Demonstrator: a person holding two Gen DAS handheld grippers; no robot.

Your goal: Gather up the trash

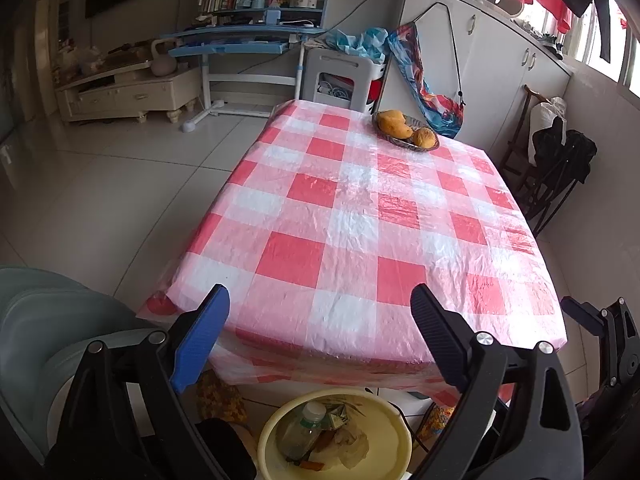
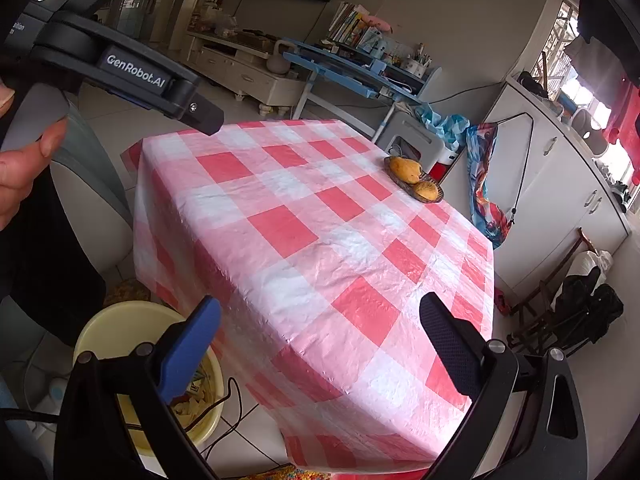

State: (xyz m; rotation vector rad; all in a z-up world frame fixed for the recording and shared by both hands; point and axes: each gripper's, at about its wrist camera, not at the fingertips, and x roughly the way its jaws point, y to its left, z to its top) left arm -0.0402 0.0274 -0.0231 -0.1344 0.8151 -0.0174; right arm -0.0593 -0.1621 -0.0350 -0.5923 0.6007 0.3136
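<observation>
The left gripper (image 1: 320, 312) hangs over the near edge of the tabletop (image 1: 360, 216), its fingers (image 1: 200, 340) spread wide apart and holding nothing. The right gripper (image 2: 320, 324) is likewise over the near part of the tabletop (image 2: 304, 240), fingers (image 2: 188, 352) wide apart and empty.

The tabletop is covered with a red-and-white checked plastic cloth. At its far right corner sits a shallow basket (image 1: 404, 142) with yellow-orange fruit (image 1: 394, 124) in it; the right wrist view shows the same basket (image 2: 416, 194) and fruit (image 2: 406, 170).

On the floor, just below the near edge of the tabletop, stands a pale yellow bucket (image 1: 272, 436). The trash lies inside it: a clear plastic bottle (image 1: 300, 432) with a white cap, crumpled paper (image 1: 352, 446) and other scraps. In the right wrist view the bucket (image 2: 112, 320) is beside the tabletop's near left corner, partly hidden behind the blue finger.

A person's hand (image 2: 24, 168) grips the left gripper's handle, seen at the left of the right wrist view. A grey-green chair (image 1: 48, 320) stands left of the tabletop.
</observation>
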